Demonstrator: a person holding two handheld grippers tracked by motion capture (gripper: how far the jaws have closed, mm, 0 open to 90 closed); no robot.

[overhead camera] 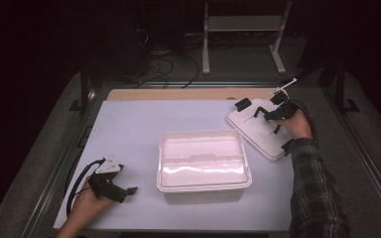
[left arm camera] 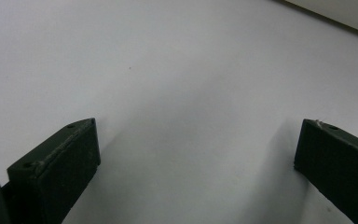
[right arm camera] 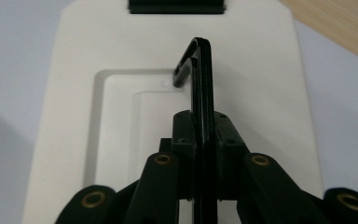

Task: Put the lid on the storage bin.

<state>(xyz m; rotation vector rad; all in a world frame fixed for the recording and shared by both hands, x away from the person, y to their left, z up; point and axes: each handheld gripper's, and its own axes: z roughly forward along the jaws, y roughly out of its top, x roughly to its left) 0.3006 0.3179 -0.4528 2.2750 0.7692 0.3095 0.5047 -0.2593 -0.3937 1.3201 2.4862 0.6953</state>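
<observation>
A white lid point(overhead camera: 258, 133) lies flat at the right of the table, with a thin black handle point(right arm camera: 202, 74) standing up from its recessed middle. My right gripper point(right arm camera: 204, 128) is shut on that handle, the pads pressed on both sides of it. In the high view the right gripper point(overhead camera: 274, 115) sits over the lid, held by a hand in a plaid sleeve. An open white box point(overhead camera: 201, 134) stands in the table's middle. My left gripper point(overhead camera: 129, 190) rests near the front left corner; its jaws point(left arm camera: 196, 154) stand wide open over bare table, nothing between them.
A black clip point(overhead camera: 242, 104) sits at the lid's far end, also seen as a black clip point(right arm camera: 176, 5) in the right gripper view. A light grey mat point(overhead camera: 129, 129) covers the table, with a wooden edge point(overhead camera: 178, 93) at the back. A metal frame point(overhead camera: 243, 29) stands on the floor beyond.
</observation>
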